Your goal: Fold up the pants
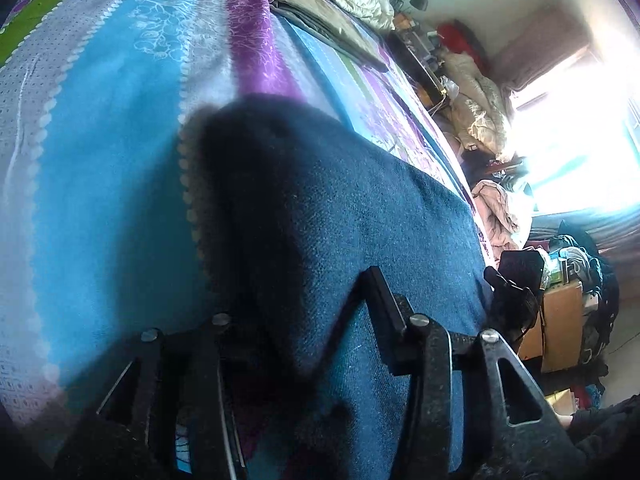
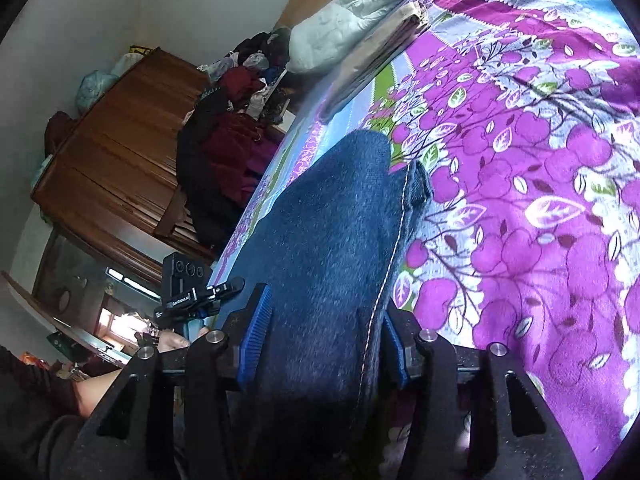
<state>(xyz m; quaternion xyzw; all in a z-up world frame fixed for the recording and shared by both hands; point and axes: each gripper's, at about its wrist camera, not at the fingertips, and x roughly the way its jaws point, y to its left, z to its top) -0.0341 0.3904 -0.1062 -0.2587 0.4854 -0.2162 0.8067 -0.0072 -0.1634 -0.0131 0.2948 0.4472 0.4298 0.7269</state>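
The dark blue pants [image 1: 360, 208] stretch forward from my left gripper [image 1: 300, 292] over the bed. My left gripper is shut on them; its right finger [image 1: 384, 304] shows, while the cloth and shadow cover the left one. In the right wrist view the pants [image 2: 340, 208], with a pale seam along their right edge, fill the gap between the blue pads [image 2: 256, 332] of my right gripper [image 2: 324, 308], which is shut on them. The left gripper [image 2: 196, 300] is close by on the left, held by a hand [image 2: 176, 340]. The right gripper [image 1: 512, 292] shows at the bed's edge.
The bed is covered by a patterned blue and purple sheet [image 1: 100, 140] [image 2: 540, 200]. Folded blankets and a quilt [image 1: 332, 12] [image 2: 340, 20] lie at its far end. Beside the bed are a wooden cabinet [image 2: 112, 152], piles of clothes [image 2: 240, 80] and a bright window [image 1: 580, 120].
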